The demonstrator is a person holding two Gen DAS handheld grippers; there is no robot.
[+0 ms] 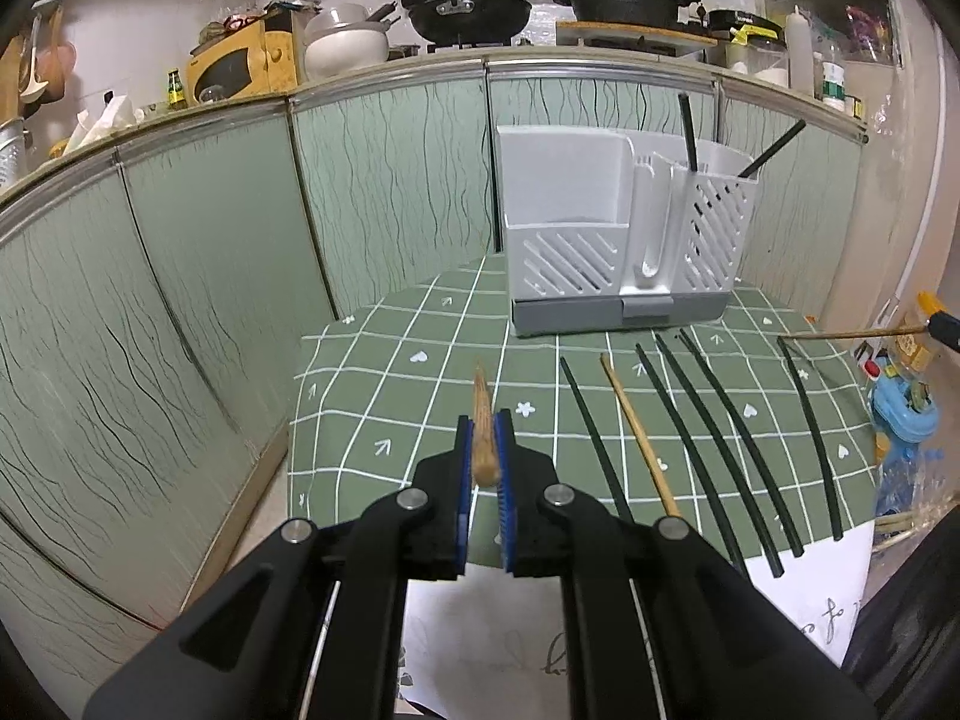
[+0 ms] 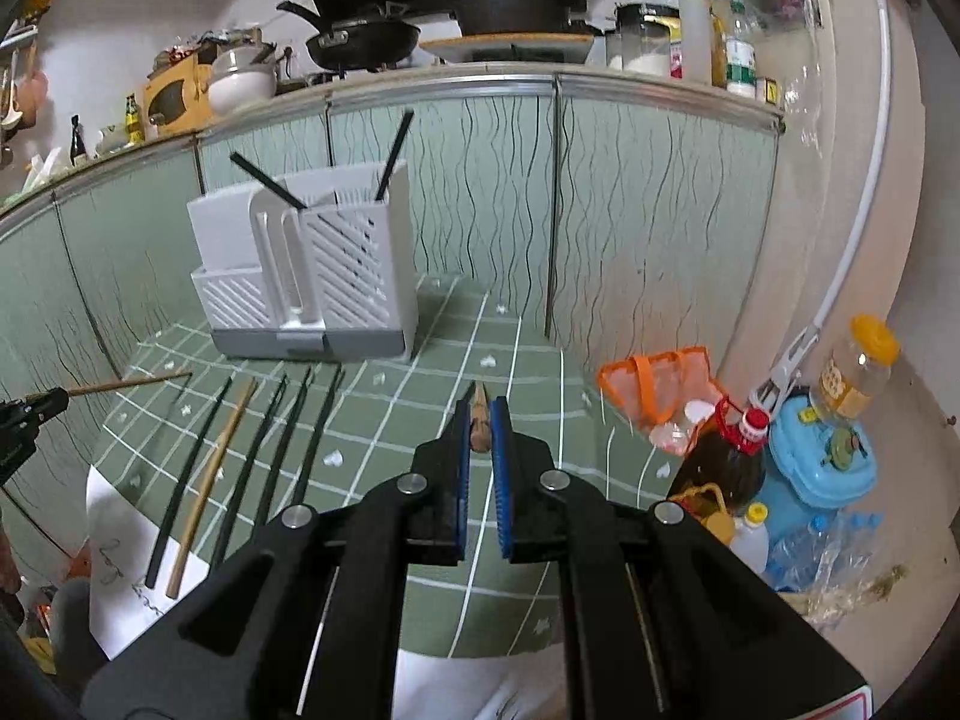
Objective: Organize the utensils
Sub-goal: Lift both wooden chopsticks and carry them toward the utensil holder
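In the left wrist view my left gripper is shut on a wooden chopstick that points forward over the green checked tablecloth. My right gripper is shut on a second wooden chopstick. Each gripper shows at the other view's edge: the right gripper with its stick, the left gripper with its stick. Several black chopsticks and one wooden chopstick lie side by side on the cloth. A white slotted utensil holder stands behind them, with two black chopsticks in its right compartment.
Green cabinet doors close in behind and to the left of the table. An orange mesh bag, bottles and a blue box crowd the floor at the right. White paper hangs over the table's near edge.
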